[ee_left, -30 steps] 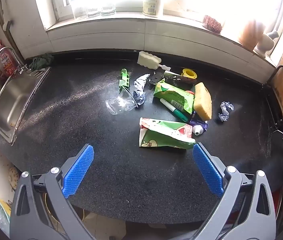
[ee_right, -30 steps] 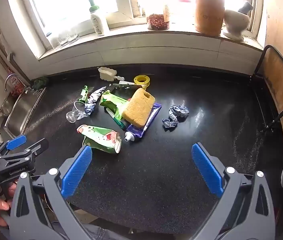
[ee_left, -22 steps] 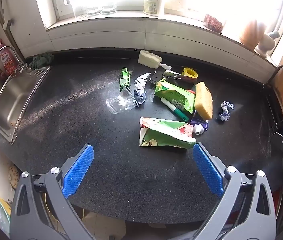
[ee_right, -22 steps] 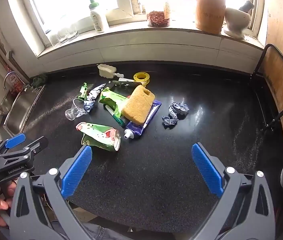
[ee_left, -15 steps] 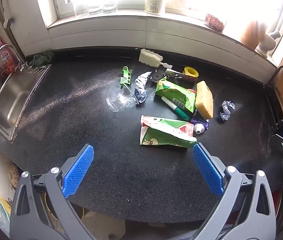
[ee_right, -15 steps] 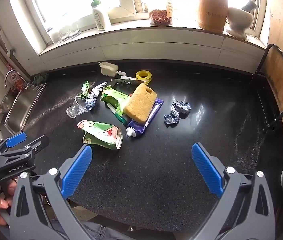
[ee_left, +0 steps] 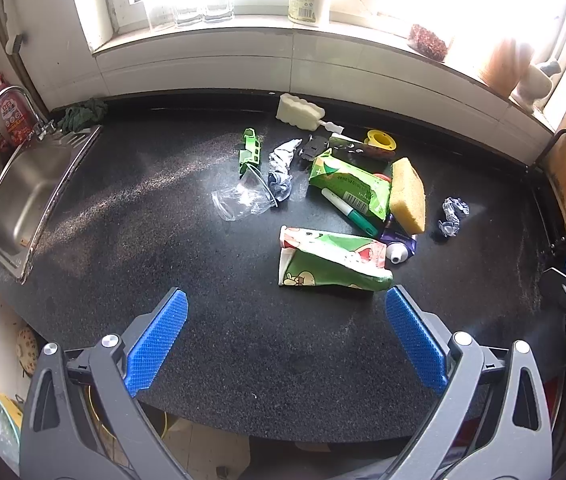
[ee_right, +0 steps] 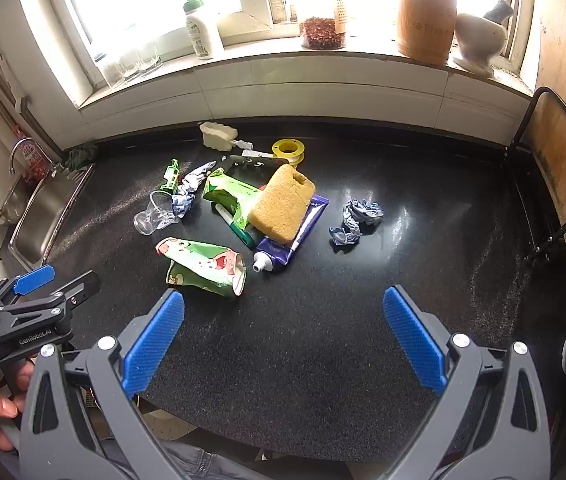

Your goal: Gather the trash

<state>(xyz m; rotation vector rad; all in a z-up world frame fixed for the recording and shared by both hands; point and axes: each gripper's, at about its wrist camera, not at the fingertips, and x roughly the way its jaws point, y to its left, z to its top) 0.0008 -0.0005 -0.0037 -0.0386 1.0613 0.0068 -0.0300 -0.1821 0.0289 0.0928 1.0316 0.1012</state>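
Trash lies heaped on the black counter (ee_left: 163, 240). A crushed green carton (ee_left: 329, 260) (ee_right: 203, 266) is nearest, just beyond my left gripper (ee_left: 287, 336), which is open and empty. Behind it are a green wrapper (ee_left: 349, 188) (ee_right: 229, 196), a green marker (ee_left: 349, 212), a clear plastic cup (ee_left: 243, 200) (ee_right: 153, 212), a crumpled wrapper (ee_left: 281, 172) and a purple tube (ee_right: 293, 236). A crumpled foil ball (ee_left: 453, 216) (ee_right: 355, 220) lies apart to the right. My right gripper (ee_right: 283, 336) hangs open over bare counter, short of the pile.
A yellow sponge (ee_right: 283, 206) rests on the tube. A white sponge brush (ee_left: 299, 112), yellow tape roll (ee_right: 289, 148) and green clip (ee_left: 250, 150) lie further back. A steel sink (ee_left: 23, 196) is at the left, a wire rack with a board (ee_right: 563, 184) at the right.
Both grippers have drifted slightly, so the pile sits a little lower in each view. Both stay open and nothing on the counter has moved.
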